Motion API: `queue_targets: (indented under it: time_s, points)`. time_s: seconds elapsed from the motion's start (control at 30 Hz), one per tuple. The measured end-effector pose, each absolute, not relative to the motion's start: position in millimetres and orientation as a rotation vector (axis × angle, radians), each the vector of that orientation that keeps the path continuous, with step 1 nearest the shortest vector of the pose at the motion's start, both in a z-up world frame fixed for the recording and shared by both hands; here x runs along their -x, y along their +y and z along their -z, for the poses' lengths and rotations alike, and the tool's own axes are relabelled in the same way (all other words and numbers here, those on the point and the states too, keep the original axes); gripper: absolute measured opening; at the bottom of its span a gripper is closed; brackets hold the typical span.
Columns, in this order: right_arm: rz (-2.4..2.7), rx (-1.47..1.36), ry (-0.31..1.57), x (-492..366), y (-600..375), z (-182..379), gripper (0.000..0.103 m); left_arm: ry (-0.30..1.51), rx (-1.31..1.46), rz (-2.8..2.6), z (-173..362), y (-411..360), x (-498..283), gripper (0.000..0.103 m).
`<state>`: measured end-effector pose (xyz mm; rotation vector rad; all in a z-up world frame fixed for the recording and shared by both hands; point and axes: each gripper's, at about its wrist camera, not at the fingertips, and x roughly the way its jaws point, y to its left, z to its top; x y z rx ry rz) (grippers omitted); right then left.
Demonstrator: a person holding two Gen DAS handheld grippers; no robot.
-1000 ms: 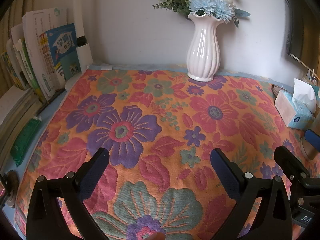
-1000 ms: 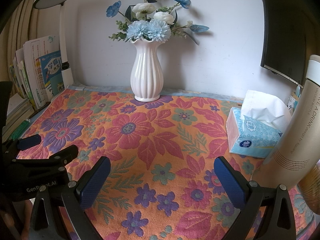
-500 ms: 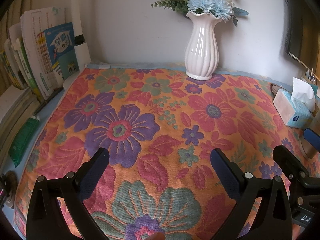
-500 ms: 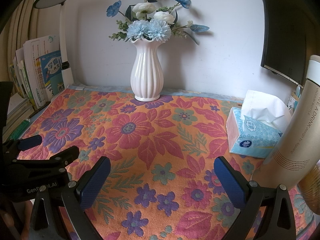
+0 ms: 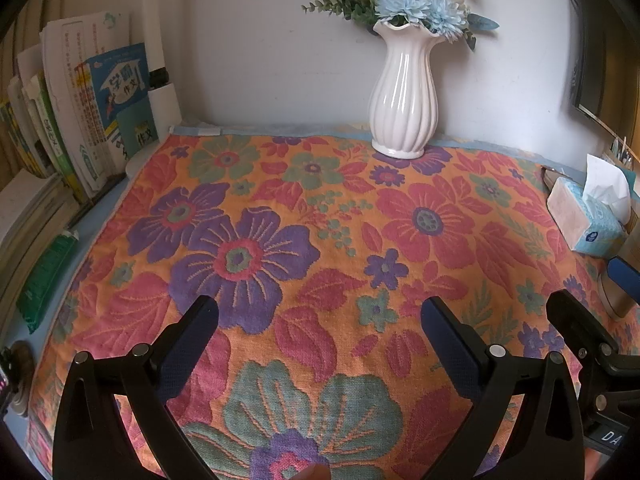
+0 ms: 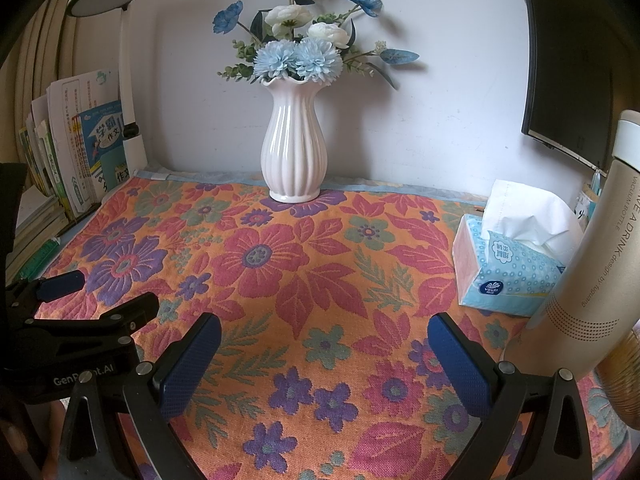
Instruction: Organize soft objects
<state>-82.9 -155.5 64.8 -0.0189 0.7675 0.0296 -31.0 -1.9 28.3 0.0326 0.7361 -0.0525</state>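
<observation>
A floral orange, red and purple cloth lies spread flat over the table; it also fills the right wrist view. My left gripper is open and empty, hovering over the cloth's near part. My right gripper is open and empty, just to the right of the left one. The right gripper's fingers show at the right edge of the left wrist view. The left gripper's fingers show at the left of the right wrist view.
A white ribbed vase with blue and white flowers stands at the back centre. A blue tissue box and a tall beige vacuum bottle stand at the right. Books and a white lamp stand at the left. A monitor hangs upper right.
The left gripper has drawn back and risen slightly, so the vase and cloth sit a little lower in its view. The right gripper has hardly moved. Both stay open.
</observation>
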Motion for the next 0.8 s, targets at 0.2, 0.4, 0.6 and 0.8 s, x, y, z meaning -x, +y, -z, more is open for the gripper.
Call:
queue_targets:
  time_s: [0.2, 0.4, 0.6, 0.8]
  points:
    - [-0.029, 0.019, 0.768, 83.2, -155.4, -64.4, 0.103, 0.739, -0.028, 0.054, -27.1, -1.2, 31.6, 0.101]
    - [-0.029, 0.019, 0.768, 82.6, -155.2, -64.8, 0.103, 0.740, -0.029, 0.054, -27.5, -1.4, 30.8, 0.101]
    - [-0.029, 0.020, 0.768, 82.6, -154.9, -64.9, 0.103, 0.741, -0.028, 0.056, -27.2, -1.6, 31.0, 0.101]
    - [-0.029, 0.021, 0.769, 82.7, -154.6, -64.7, 0.103, 0.741, -0.030, 0.055, -26.8, -2.2, 30.7, 0.101]
